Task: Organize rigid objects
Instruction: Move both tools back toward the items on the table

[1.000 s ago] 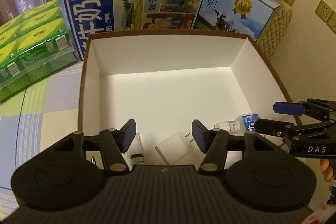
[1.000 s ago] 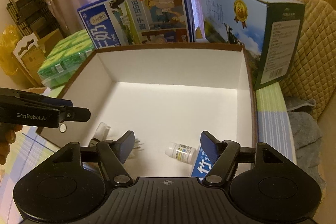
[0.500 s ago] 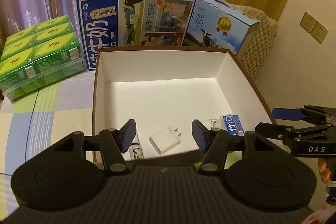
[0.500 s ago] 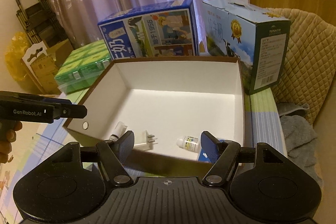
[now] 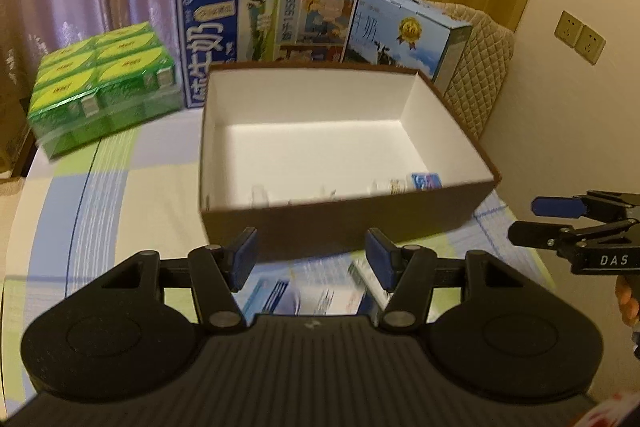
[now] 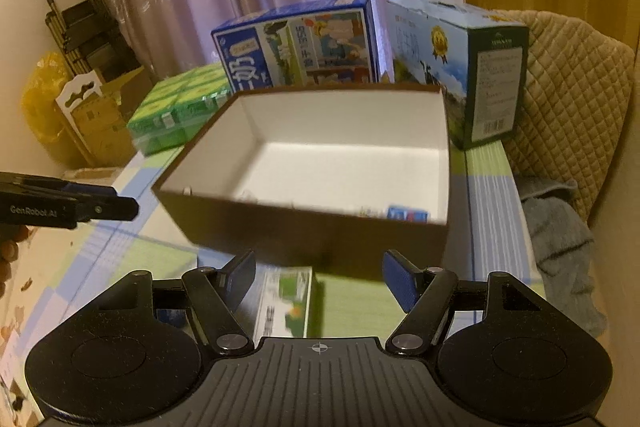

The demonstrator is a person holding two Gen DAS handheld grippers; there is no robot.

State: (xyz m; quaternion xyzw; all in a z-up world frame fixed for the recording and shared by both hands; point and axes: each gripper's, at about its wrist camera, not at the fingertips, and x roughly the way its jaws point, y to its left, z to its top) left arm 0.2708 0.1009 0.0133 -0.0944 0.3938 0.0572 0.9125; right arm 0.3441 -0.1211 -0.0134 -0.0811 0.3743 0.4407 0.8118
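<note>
The brown box sits mid-bench, farther from both cameras than a second ago, its small items now nearly hidden behind the near wall. Left gripper and right gripper hang released, empty. Only the right view shows the grey cloth.

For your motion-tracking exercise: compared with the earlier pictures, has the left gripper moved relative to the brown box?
Yes. The left gripper has pulled back toward the viewer: its fingertips, earlier over the brown box interior, are now outside the near wall, jaws open and empty.
</note>
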